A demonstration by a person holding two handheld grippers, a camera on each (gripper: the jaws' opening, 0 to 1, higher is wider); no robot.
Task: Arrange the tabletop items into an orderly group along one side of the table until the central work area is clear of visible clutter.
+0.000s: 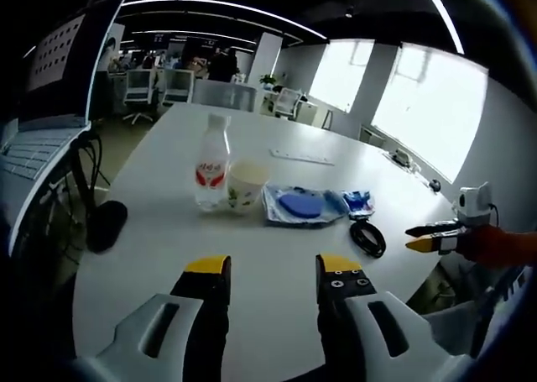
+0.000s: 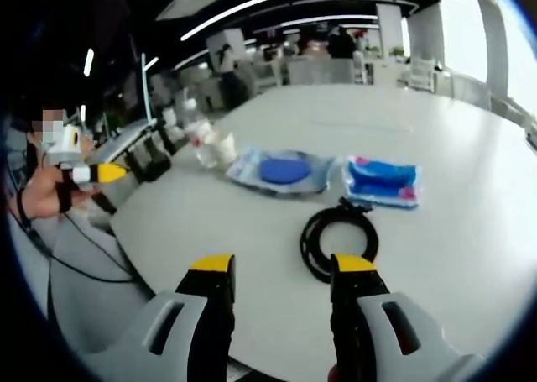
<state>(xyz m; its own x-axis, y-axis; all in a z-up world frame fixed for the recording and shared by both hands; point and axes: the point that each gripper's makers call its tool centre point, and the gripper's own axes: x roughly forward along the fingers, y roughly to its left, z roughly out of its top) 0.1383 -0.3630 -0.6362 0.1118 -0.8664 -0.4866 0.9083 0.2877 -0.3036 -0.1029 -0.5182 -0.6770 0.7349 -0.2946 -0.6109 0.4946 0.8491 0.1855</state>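
Note:
On the white table (image 1: 168,306) a clear water bottle (image 1: 212,164) with a red label stands beside a paper cup (image 1: 246,185). To their right lie a blue disc in a clear bag (image 1: 299,204), a blue packet (image 1: 359,201) and a coiled black cable (image 1: 367,237). My left gripper (image 1: 273,269) hovers open over bare table, short of the row. The right gripper (image 1: 424,237) comes in from the right edge. In the right gripper view my right gripper (image 2: 281,266) is open, and the cable (image 2: 336,239) lies just ahead of its right jaw, with the packet (image 2: 382,180), bag (image 2: 281,170), cup (image 2: 222,147) and bottle (image 2: 199,134) beyond.
A black mouse-like object (image 1: 106,225) sits at the table's left edge near an open laptop (image 1: 42,147). A long white strip (image 1: 302,157) lies farther back. A person's hand (image 2: 46,199) holds the left gripper (image 2: 109,174) off the table's corner. Office chairs stand behind.

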